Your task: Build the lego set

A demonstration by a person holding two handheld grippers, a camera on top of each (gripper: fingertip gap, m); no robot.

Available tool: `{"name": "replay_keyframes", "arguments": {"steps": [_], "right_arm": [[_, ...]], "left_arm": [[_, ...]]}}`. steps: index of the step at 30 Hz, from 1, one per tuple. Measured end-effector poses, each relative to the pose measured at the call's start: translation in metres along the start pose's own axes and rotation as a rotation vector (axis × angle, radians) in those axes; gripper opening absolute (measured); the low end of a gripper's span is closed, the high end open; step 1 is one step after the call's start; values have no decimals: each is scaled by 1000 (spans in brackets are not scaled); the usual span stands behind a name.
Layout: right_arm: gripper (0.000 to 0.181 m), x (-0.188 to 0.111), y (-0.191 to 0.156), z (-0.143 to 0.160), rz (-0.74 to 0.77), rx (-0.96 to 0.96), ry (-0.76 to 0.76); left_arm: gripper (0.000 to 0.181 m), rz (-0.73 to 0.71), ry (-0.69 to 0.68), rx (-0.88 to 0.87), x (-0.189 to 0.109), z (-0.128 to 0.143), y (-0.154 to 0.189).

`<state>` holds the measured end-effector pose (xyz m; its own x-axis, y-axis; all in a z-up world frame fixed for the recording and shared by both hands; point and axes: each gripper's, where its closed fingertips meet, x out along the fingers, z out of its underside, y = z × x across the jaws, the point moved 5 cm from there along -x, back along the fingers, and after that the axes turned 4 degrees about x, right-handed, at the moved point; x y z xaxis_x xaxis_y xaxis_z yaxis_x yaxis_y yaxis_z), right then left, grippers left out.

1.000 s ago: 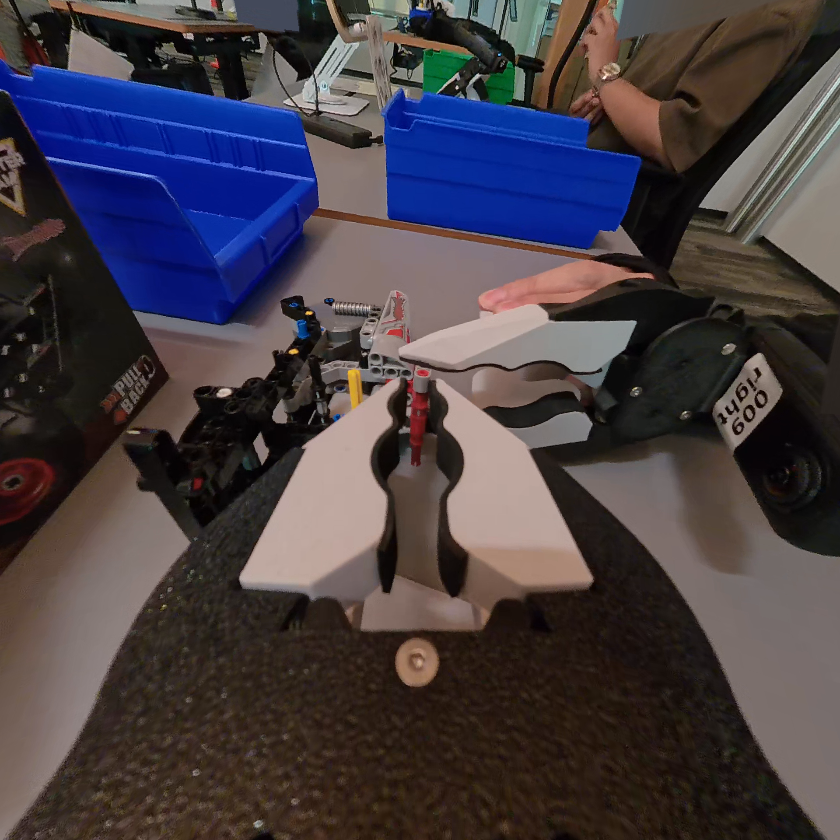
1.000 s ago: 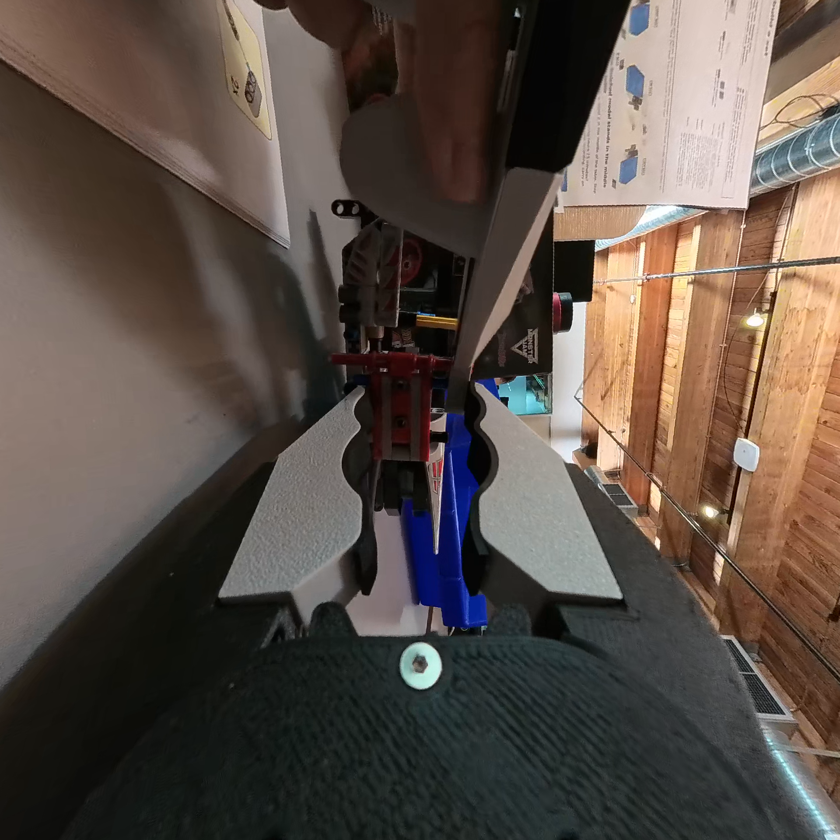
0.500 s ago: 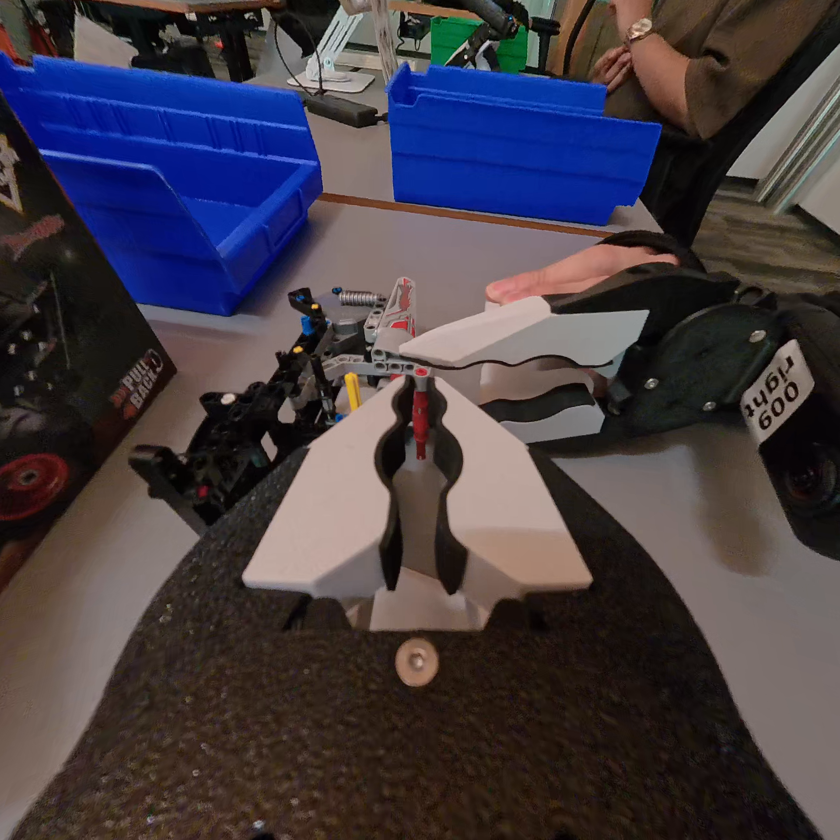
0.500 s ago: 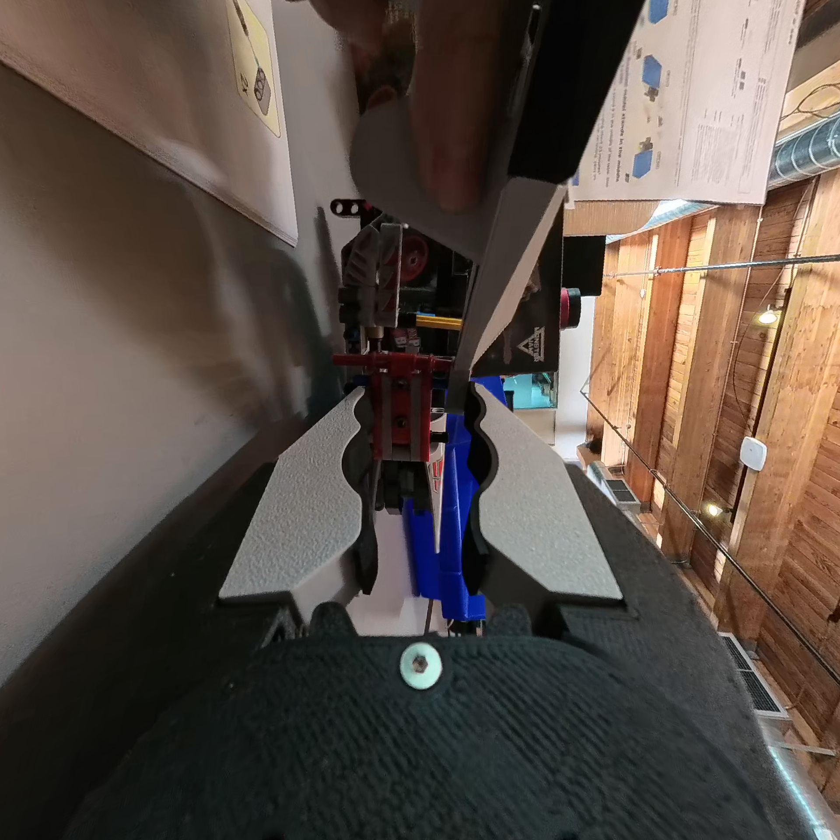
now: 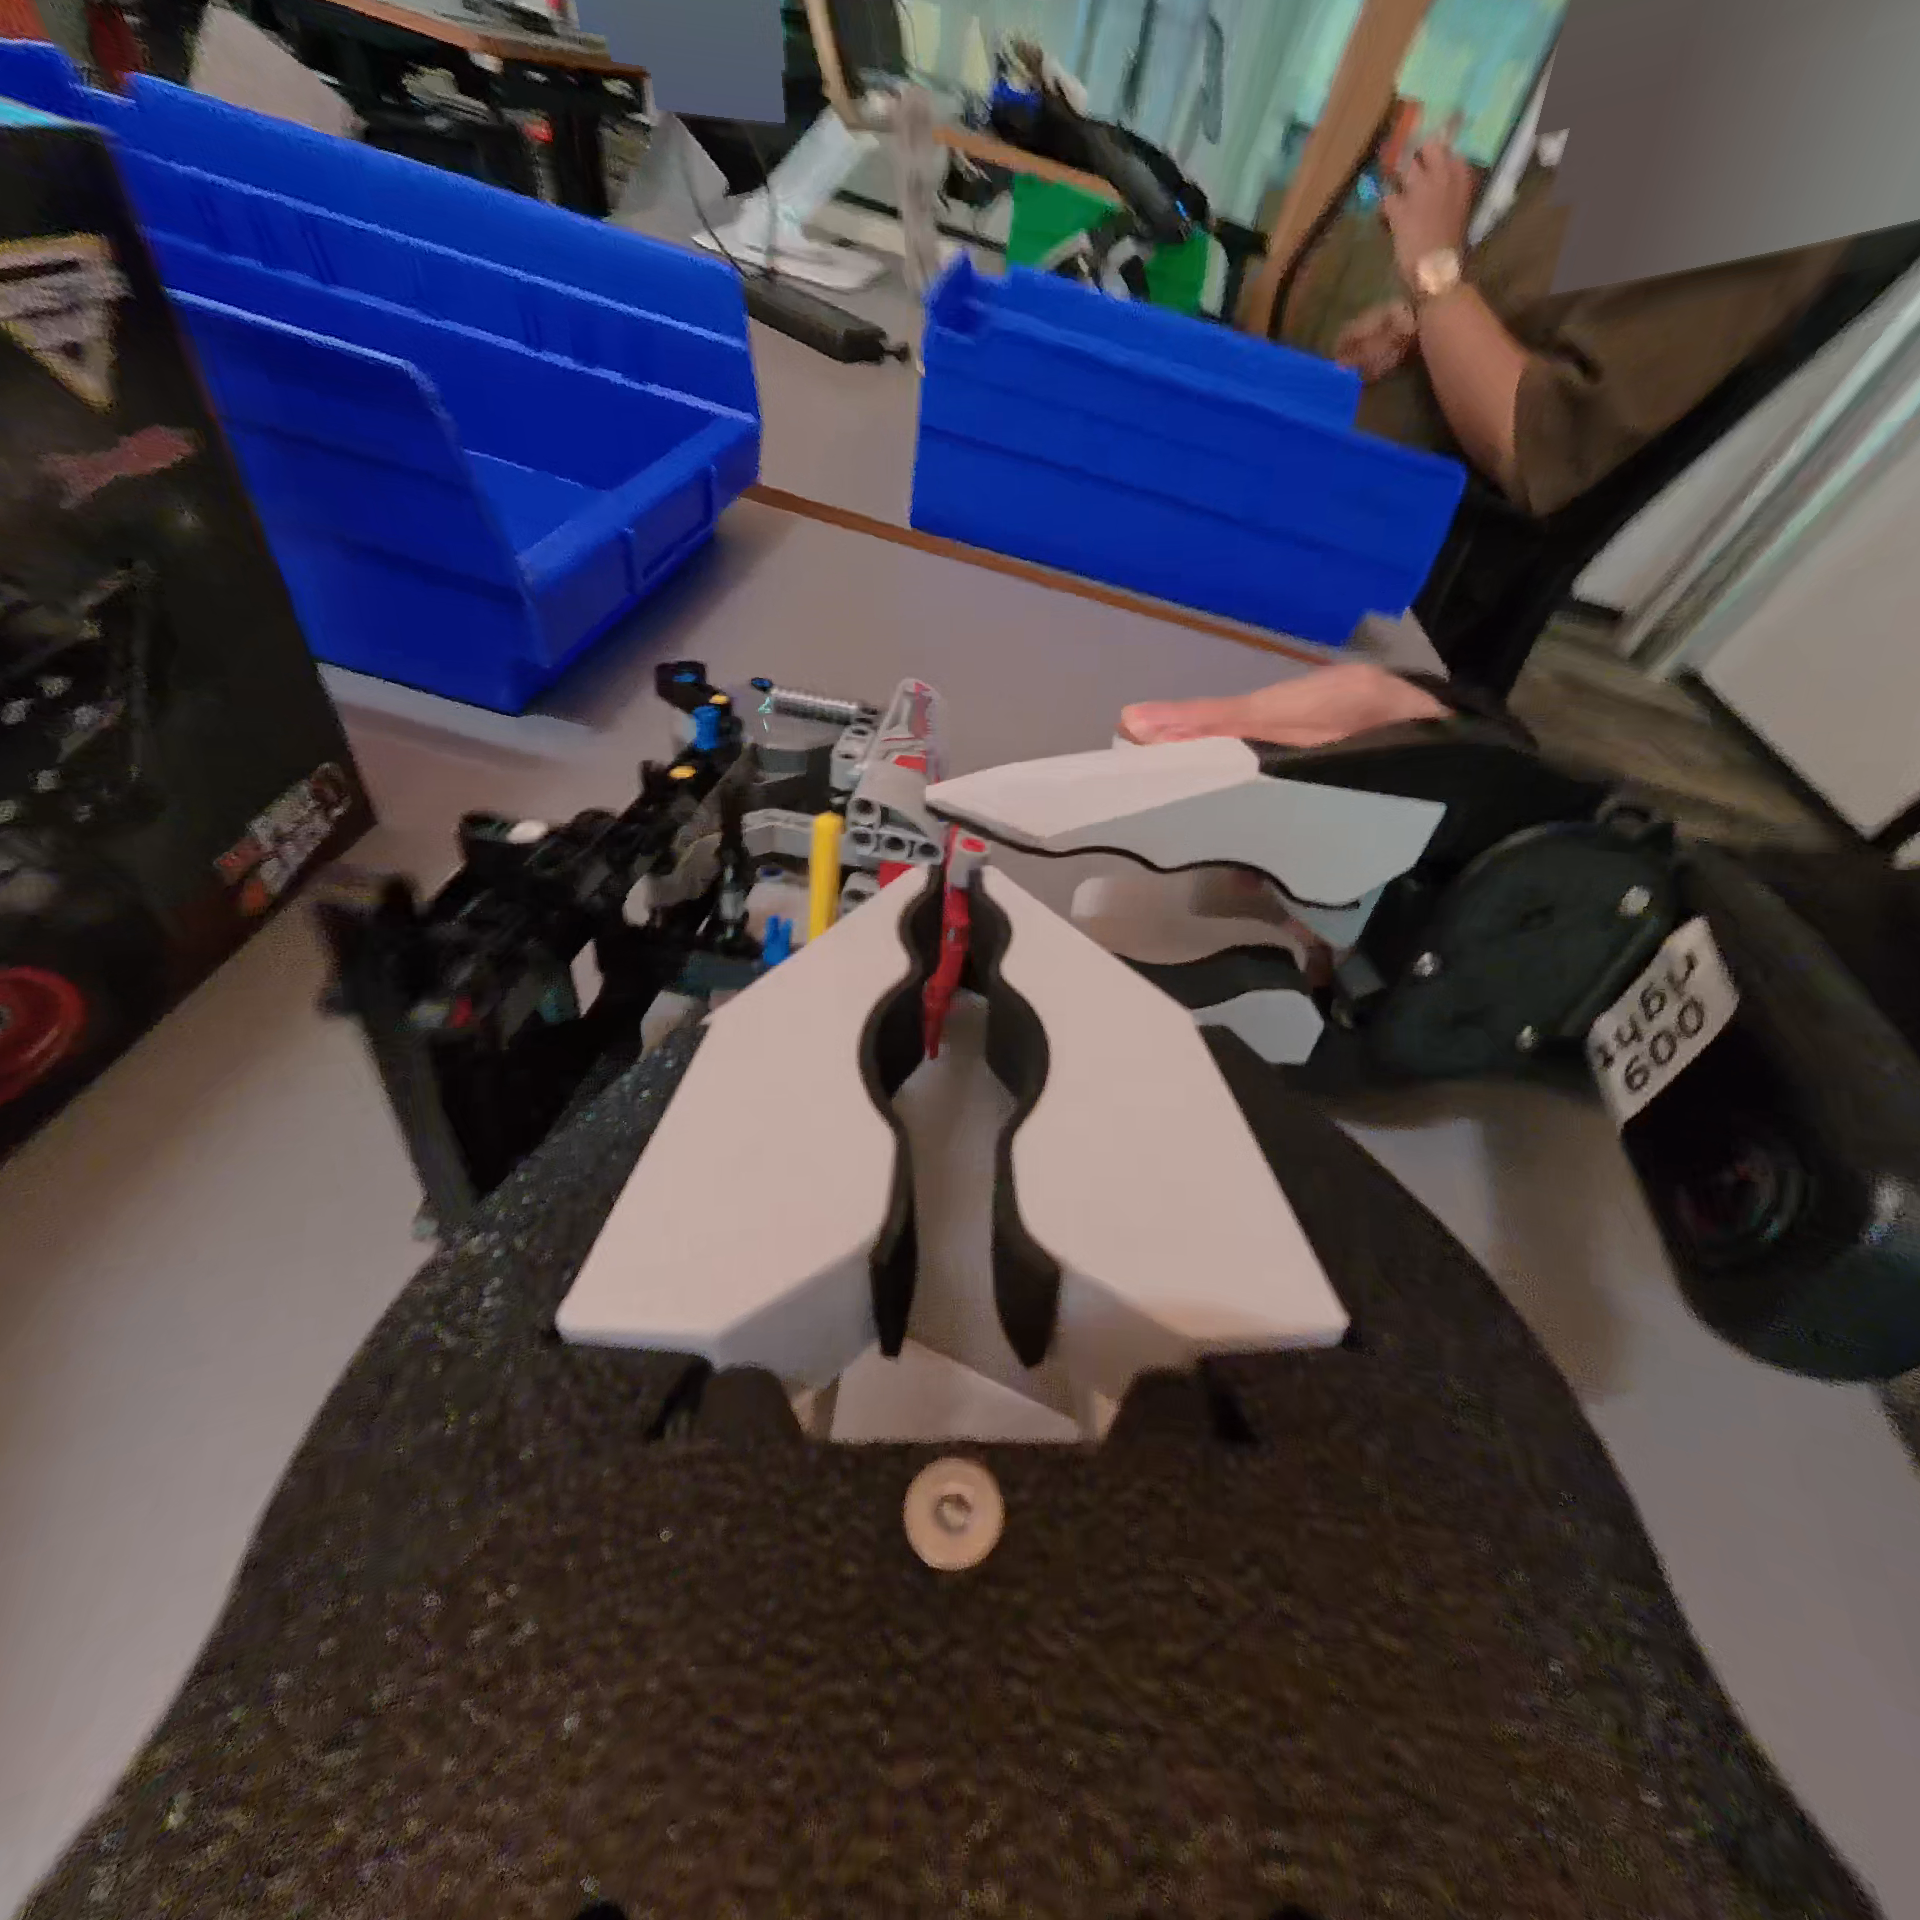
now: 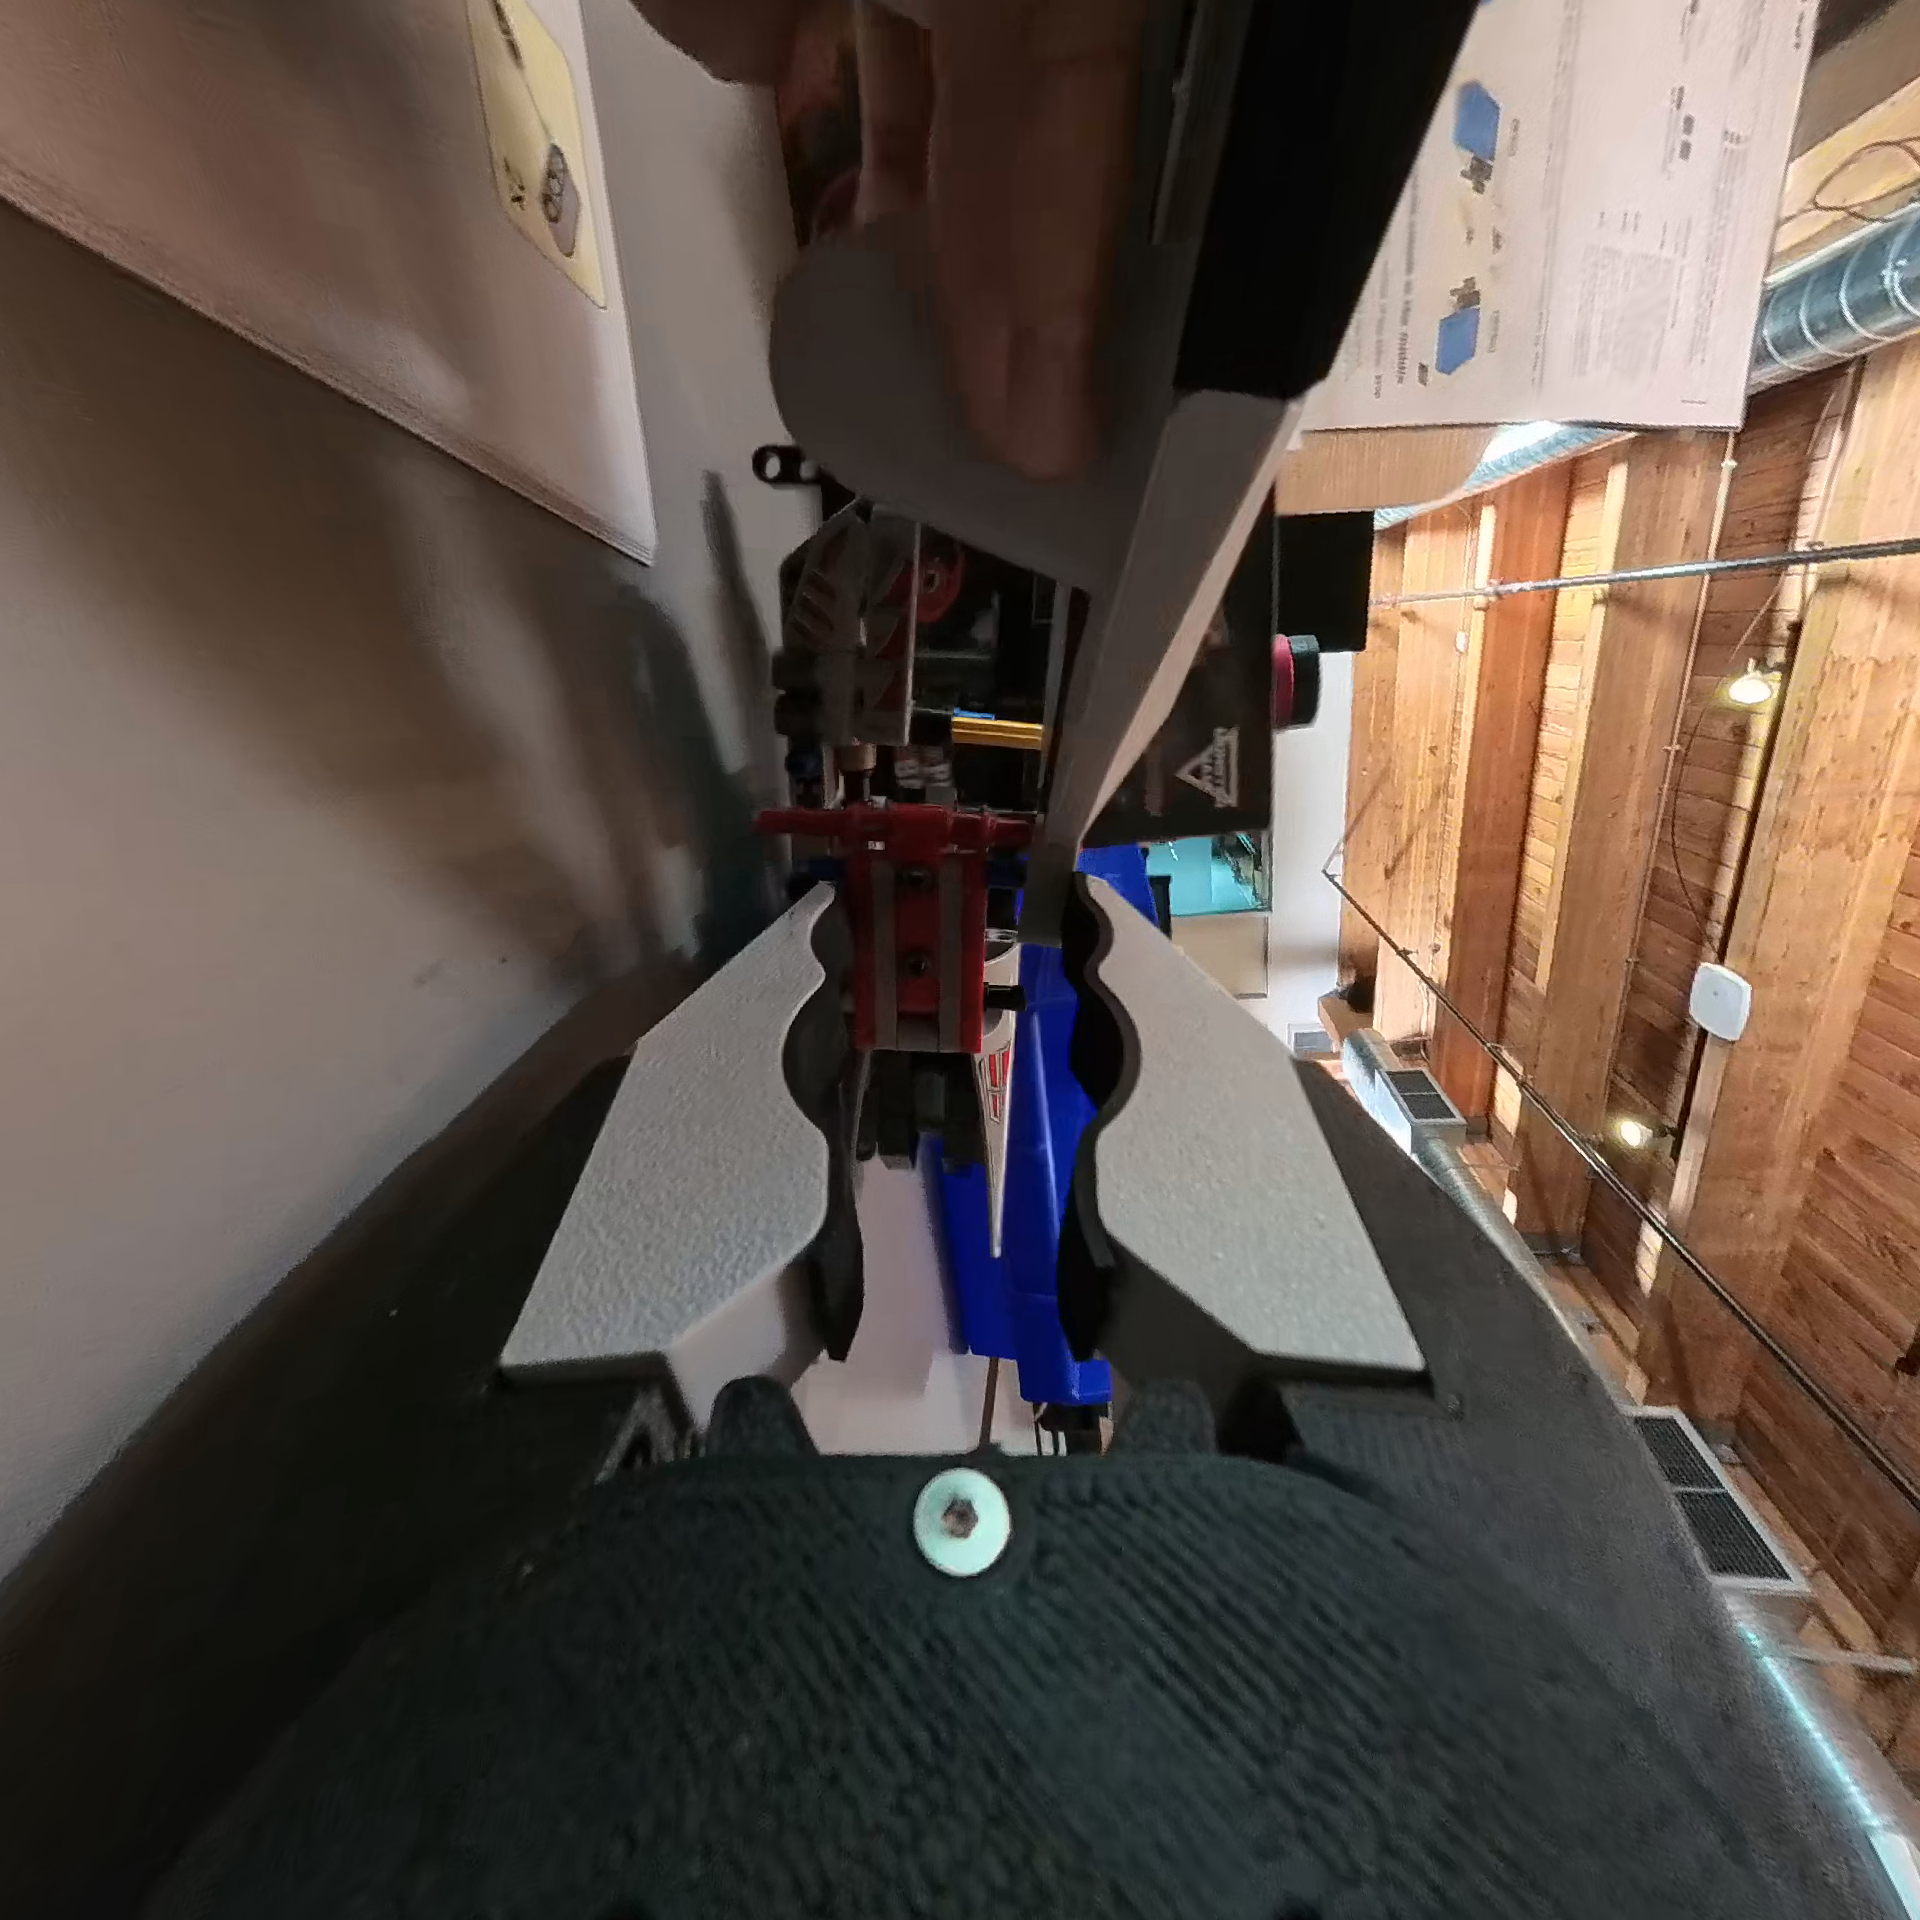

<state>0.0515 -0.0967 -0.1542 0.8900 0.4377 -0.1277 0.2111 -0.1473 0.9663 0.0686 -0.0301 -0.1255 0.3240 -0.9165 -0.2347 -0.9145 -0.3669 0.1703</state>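
My left gripper [image 5: 951, 883] is shut on a thin red axle [image 5: 945, 966] that stands between its fingertips. The half-built lego model [image 5: 582, 914], a black frame with grey beams, lies on the grey table [image 5: 156, 1247] just beyond. My right gripper [image 6: 956, 904] lies on its side and closes around the model's red and grey block [image 6: 914, 945]. The red axle [image 6: 894, 823] crosses the top of that block. A left gripper finger [image 6: 1132, 675] reaches in beside it. In the left wrist view, the right gripper's upper finger [image 5: 1122, 800] rests over the model's grey end.
Two blue bins [image 5: 499, 436] [image 5: 1164, 468] stand behind the model. The black lego box [image 5: 125, 675] stands at the left. A hand [image 5: 1278, 707] rests on the right gripper. A person [image 5: 1558, 384] sits at the back right. An instruction sheet [image 6: 312, 260] lies on the table.
My left gripper has shifted and tilted slightly with the red axle still in it, and the axle now leans a little. The right gripper and the model have hardly moved.
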Motion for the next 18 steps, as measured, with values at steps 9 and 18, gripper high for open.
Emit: {"name": "replay_keyframes", "arguments": {"steps": [9,18], "right_arm": [[39,1,9,14,88,-16,-72],[40,3,6,12,81,-87,-69]], "left_arm": [[47,118,-19,-672,-4,3,0],[58,213,-12,-980,7,26,-5]]}}
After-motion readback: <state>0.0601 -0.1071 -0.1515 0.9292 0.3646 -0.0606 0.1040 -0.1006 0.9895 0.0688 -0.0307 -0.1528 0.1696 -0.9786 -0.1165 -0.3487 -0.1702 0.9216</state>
